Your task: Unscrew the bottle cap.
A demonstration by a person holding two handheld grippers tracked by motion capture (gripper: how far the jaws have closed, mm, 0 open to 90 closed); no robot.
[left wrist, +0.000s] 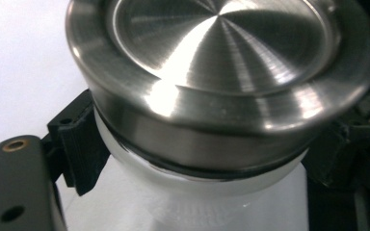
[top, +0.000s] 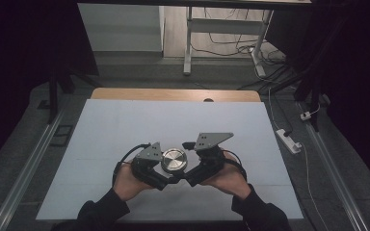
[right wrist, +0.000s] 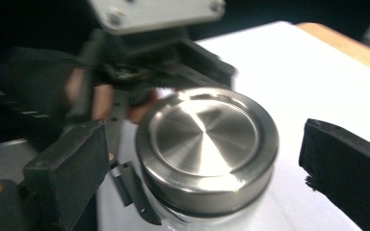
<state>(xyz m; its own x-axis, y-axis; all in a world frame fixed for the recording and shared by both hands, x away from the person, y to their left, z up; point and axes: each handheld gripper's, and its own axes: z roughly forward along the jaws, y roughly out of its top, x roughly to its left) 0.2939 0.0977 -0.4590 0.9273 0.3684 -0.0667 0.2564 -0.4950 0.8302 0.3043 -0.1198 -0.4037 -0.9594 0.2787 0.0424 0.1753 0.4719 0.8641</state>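
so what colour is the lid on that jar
Silver, brushed metal lid with a circular sheen; the left gripper view shows it best.

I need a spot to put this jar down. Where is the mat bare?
The white mat is bare between the jar and the wooden table edge, and along its left and right edges. It is crowded only near the front, where both hand-held grippers flank the jar.

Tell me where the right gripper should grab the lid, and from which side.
Grip the lid on its straight steel rim, jaws level on opposite sides, coming from the side away from the left gripper. That one clamps the jar below, so the rim band is free; the right gripper already straddles it, open.
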